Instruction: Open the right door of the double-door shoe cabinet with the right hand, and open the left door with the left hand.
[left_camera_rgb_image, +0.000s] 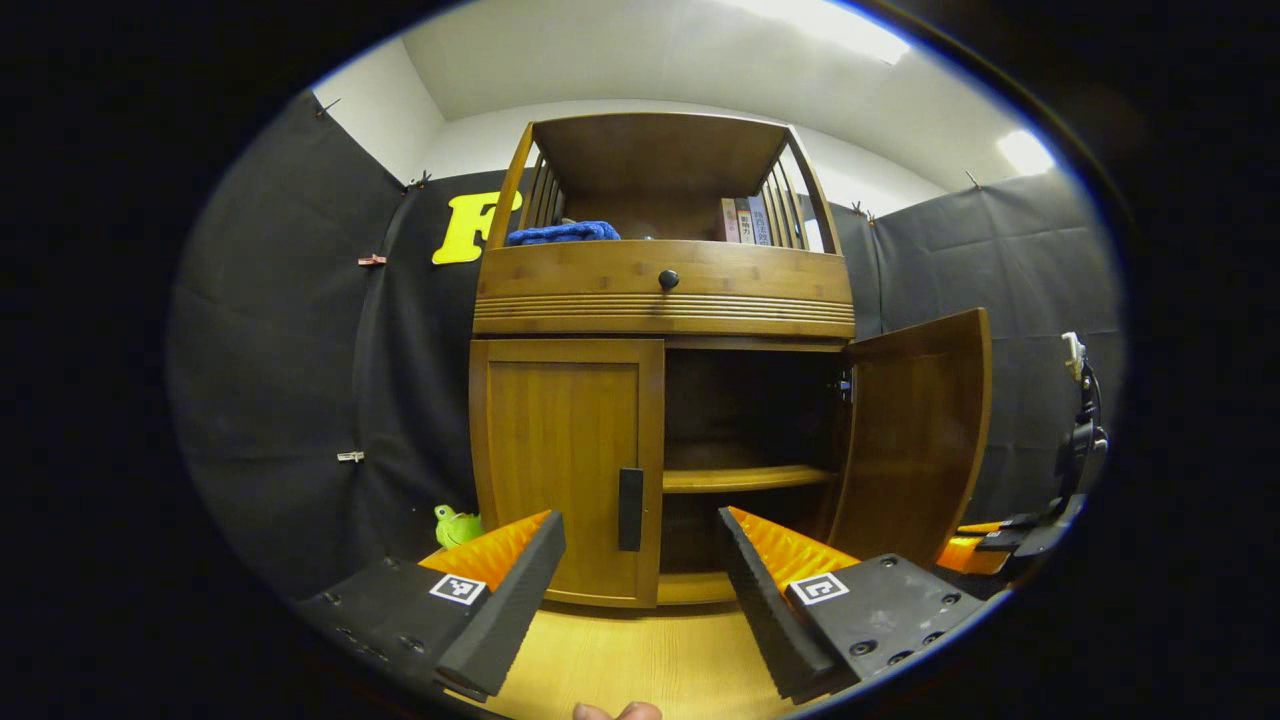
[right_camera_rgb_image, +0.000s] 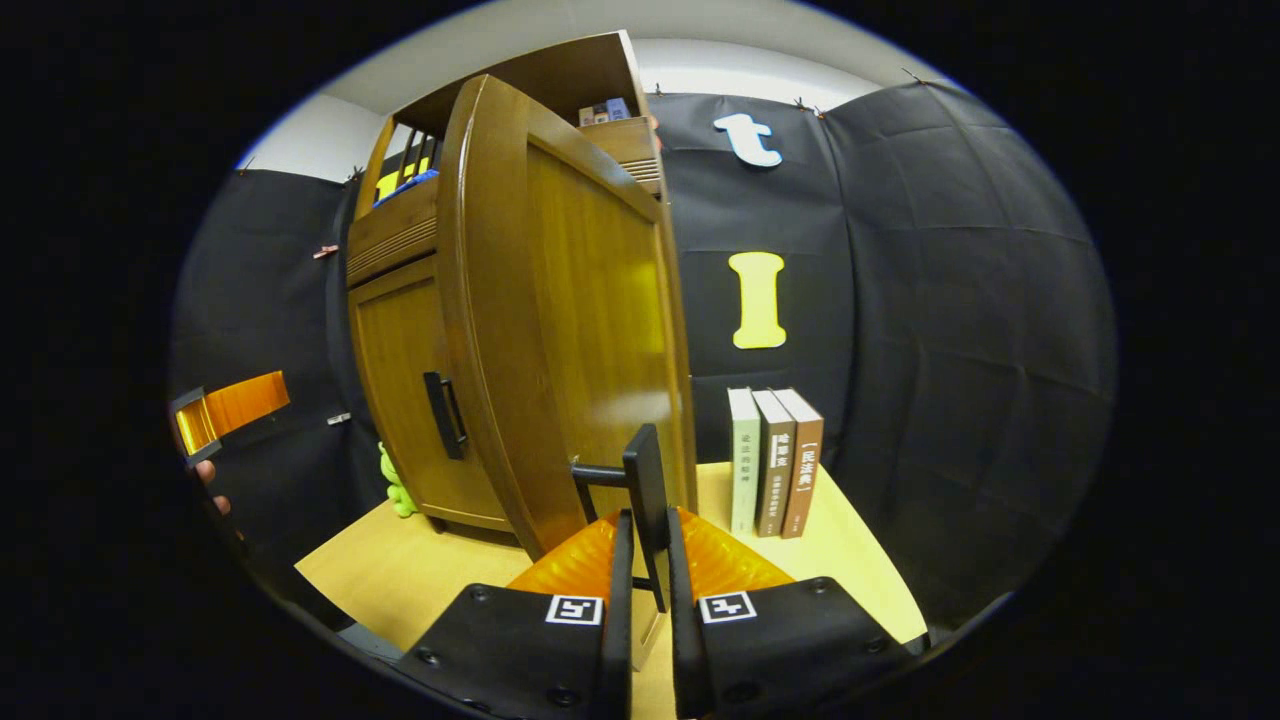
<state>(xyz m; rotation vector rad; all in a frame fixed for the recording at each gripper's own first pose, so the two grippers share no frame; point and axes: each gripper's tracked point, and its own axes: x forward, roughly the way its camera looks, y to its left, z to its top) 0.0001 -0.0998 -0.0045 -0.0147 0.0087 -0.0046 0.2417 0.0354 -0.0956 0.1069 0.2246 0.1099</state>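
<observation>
The shoe cabinet (left_camera_rgb_image: 662, 300) stands on a pale wooden table (left_camera_rgb_image: 640, 660) straight ahead of the left gripper (left_camera_rgb_image: 640, 570), whose fingers are spread wide with nothing between them. The left door (left_camera_rgb_image: 565, 465) is closed, and its dark handle (left_camera_rgb_image: 630, 508) sits just beyond the gap between those fingers, apart from both. The right door (left_camera_rgb_image: 915, 440) is swung open to the right, showing a dark inside with a shelf (left_camera_rgb_image: 745, 478). In the right gripper view the right gripper (right_camera_rgb_image: 645, 545) is closed to a narrow gap on the right door's handle (right_camera_rgb_image: 640, 480), with both fingers pressing on it, and the door's face (right_camera_rgb_image: 590, 310) rises just ahead. Above the doors sit a drawer with a round knob (left_camera_rgb_image: 668, 279), a blue cloth (left_camera_rgb_image: 562, 232) and some books (left_camera_rgb_image: 745, 220) on the open top shelf. Three more books (right_camera_rgb_image: 775, 460) stand upright on the table, ahead and to the right of the right gripper. A small green toy (left_camera_rgb_image: 455, 524) sits at the cabinet's left foot, beyond the left gripper's left finger.
</observation>
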